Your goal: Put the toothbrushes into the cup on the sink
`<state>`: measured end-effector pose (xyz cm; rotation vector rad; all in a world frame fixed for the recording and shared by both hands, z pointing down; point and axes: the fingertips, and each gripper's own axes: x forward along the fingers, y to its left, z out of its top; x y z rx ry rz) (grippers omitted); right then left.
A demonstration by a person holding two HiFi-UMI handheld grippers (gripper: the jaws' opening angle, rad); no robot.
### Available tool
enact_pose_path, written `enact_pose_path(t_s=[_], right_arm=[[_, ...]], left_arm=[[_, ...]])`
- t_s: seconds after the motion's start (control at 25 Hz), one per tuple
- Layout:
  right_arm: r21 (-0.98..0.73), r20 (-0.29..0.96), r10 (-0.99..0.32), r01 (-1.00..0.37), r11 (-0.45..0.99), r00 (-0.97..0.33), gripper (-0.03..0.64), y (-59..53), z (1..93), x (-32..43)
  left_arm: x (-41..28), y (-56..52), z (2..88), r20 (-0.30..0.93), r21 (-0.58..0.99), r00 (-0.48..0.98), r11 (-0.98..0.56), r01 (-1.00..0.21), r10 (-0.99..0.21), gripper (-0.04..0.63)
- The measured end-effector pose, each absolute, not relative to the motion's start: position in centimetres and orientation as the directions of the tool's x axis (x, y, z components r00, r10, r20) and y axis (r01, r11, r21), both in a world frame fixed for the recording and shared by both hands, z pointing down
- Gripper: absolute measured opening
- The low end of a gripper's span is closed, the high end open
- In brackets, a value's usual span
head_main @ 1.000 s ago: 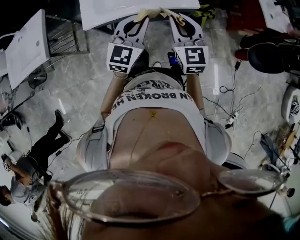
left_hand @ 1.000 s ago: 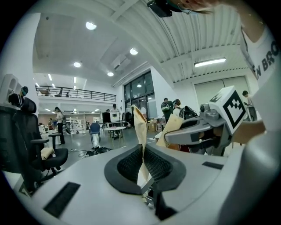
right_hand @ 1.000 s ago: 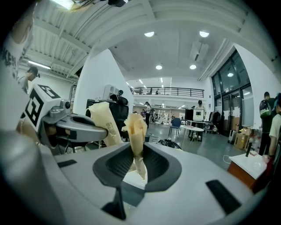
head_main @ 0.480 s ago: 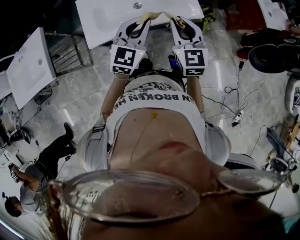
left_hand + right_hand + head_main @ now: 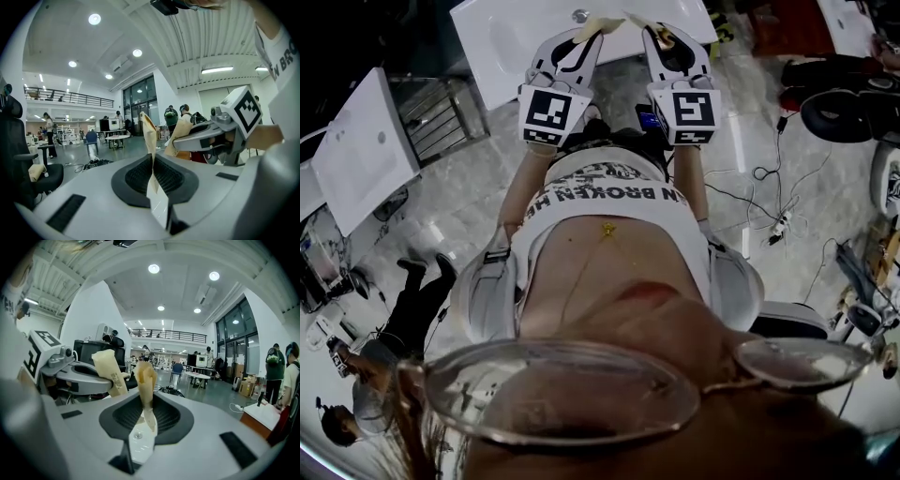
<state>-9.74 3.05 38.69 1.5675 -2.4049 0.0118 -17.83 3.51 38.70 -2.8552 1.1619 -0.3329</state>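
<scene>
Grey marble floor (image 5: 469, 187) fills most of the head view. White sink (image 5: 516, 37) sits at the top edge, with its drain hole (image 5: 578, 14) visible. A second white sink slab (image 5: 356, 150) on a metal rack stands at the left, well apart from the first. The wearer's torso in a printed white shirt (image 5: 609, 202) is at centre. A bystander (image 5: 412, 300) is low at the left, and cables (image 5: 769, 206) lie on the floor at the right.

Both grippers are held up side by side in front of the torso, tips toward the sink's near edge. Each shows its marker cube: left cube (image 5: 551, 114), right cube (image 5: 687, 111).

The left gripper (image 5: 586, 39) (image 5: 152, 161) is clenched. Its ribbed pads (image 5: 136, 176) pinch the left toothbrush (image 5: 149, 136), which is in a tan paper sleeve. The sleeve stands up out of the jaws and tilts slightly.

The right gripper (image 5: 654, 36) (image 5: 145, 413) is also clenched, on the right toothbrush (image 5: 146, 380). It has the same tan sleeve, with the clear blister end poking out below the pads.

Each gripper view also catches the other gripper beside it with its sleeve sticking up. The right gripper view shows the left toothbrush (image 5: 110, 371); the left gripper view shows the right toothbrush (image 5: 180, 136).

From the head view both sleeve tips sit over the sink's near rim, leaning toward each other and near. Whether they touch cannot be told.
</scene>
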Motion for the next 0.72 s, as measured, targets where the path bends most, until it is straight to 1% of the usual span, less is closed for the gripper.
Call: enact_pose_path(t_s=[0.2,0.4,0.72], right_arm=[[0.156,0.23,-0.905,-0.905,0.396,-0.357,0.077,1.2,39.6,-11.5],[0.148,0.244,-0.901,-0.904,0.402,-0.36,0.077,-0.4,40.0,-12.0],[0.149,0.241,-0.875,-0.875,0.46,-0.419,0.077,-4.9,39.2,-10.2]], left_arm=[[-19.7,1.2,39.1,0.176,-0.128,0.7,-0.721,-0.681,-0.693,0.021],[-20.1,-0.7,38.9,0.178,-0.127,0.698,-0.719,-0.683,-0.694,0.02],[-18.4,-4.4,38.4,0.178,-0.119,0.652,-0.674,-0.729,-0.737,0.02]])
